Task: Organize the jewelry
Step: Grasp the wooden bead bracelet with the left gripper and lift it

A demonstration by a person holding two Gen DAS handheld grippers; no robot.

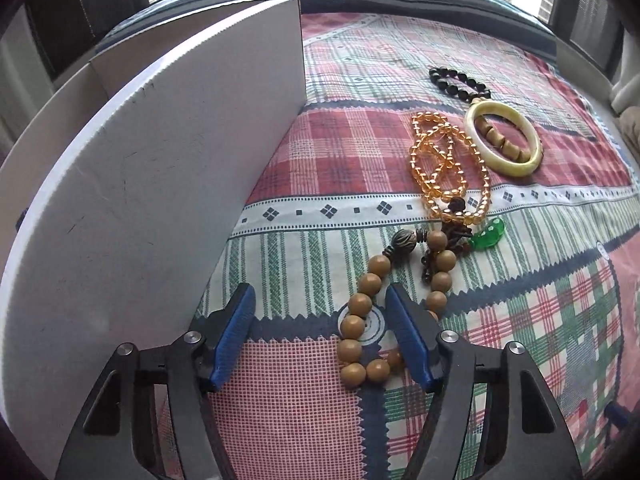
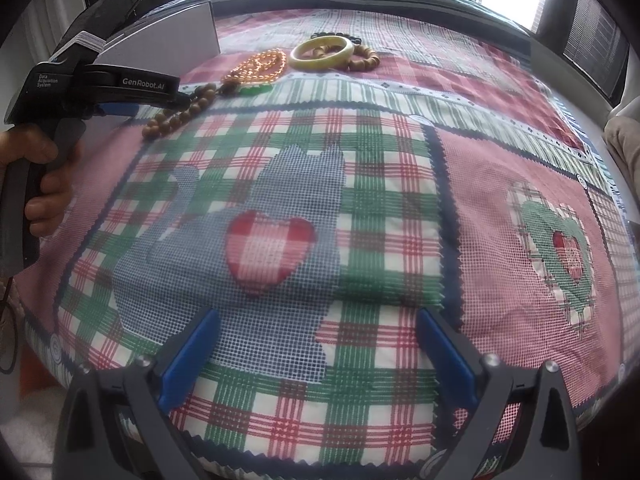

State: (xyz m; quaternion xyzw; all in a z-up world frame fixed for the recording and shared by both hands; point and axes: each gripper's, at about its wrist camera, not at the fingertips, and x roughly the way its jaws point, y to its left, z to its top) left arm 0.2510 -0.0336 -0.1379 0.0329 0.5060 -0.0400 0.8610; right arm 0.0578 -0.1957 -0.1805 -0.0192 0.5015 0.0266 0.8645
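We are looking at a patchwork plaid cloth point(image 2: 384, 184) covering the whole surface, with a white cardboard box point(image 1: 160, 168) standing on it at the left. We are holding the left gripper point(image 1: 320, 320) just right of that box, jaws partly apart; the near side of the tan wooden bead string point(image 1: 362, 308) is lying between the blue pads point(image 1: 236, 328), but neither pad is pressing on it. We are keeping the right gripper point(image 2: 316, 340) wide apart over the cat patch, gripping nothing. Beyond the tan beads, the orange bead strand point(image 1: 440, 160) is sitting coiled, the pale bangle point(image 1: 504, 138) is resting on a brown bead bracelet point(image 2: 366, 60), with a black bead bracelet point(image 1: 456, 84) farthest. A small green pendant point(image 1: 490, 234) is lying beside the orange strand.
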